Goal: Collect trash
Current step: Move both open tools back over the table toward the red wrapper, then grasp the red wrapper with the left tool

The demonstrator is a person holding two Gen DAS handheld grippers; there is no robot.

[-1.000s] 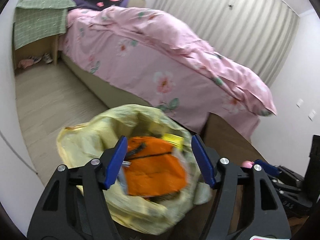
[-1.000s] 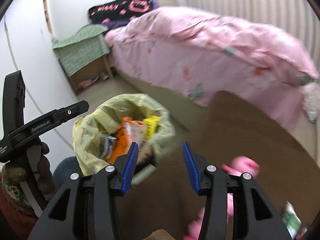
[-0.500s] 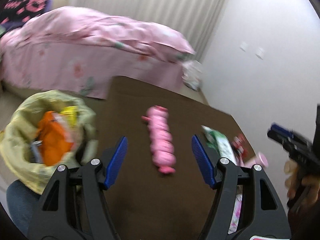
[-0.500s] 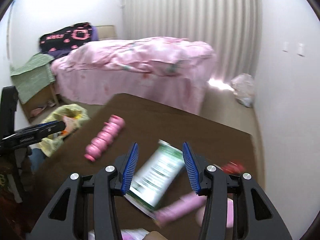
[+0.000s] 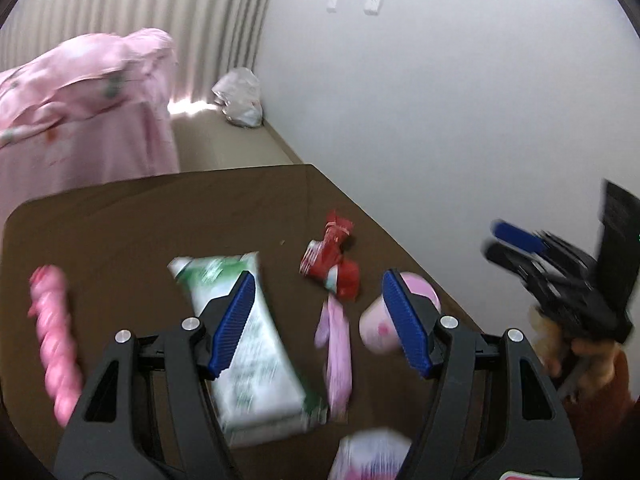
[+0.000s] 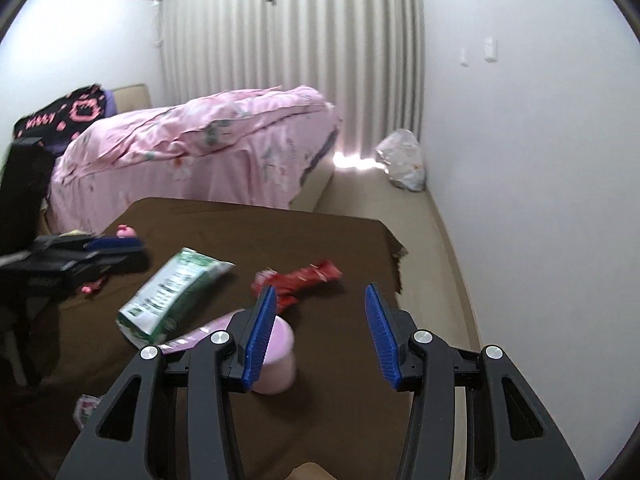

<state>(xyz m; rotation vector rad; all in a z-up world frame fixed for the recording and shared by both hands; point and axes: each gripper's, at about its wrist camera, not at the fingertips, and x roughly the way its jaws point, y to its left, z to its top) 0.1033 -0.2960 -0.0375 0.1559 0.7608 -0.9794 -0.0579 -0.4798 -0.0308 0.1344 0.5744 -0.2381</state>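
hovering over the brown table (image 6: pixel 328 240), both tongs stand wide with nothing between their blue pads. the left gripper (image 5: pixel 320 320) looks down on the litter: a green and white packet (image 5: pixel 256 360) lies under and just ahead of its left finger, a thin lilac wrapper (image 5: pixel 338 356) lies between the fingers, a crumpled red wrapper (image 5: pixel 332 260) sits ahead of the gap, and a small pink cup (image 5: pixel 380 320) shows partly behind its right finger. a pink ridged roll (image 5: pixel 56 340) lies well off to the left side of this gripper. the right gripper (image 6: pixel 320 332) hangs above the near right part of the table, with the pink cup (image 6: pixel 280 360) just behind its left finger and the red wrapper (image 6: pixel 304 276) ahead of that finger.

by my reading, the step in hand is picking the next piece of trash; nothing is gripped yet. no bag or bin for the trash shows in either view. the next move seems to call for choosing one piece, lowering the fingers either side of it and closing; the flat wrappers probably need a low pinch at an edge, while the cup offers an easier grip across its body.
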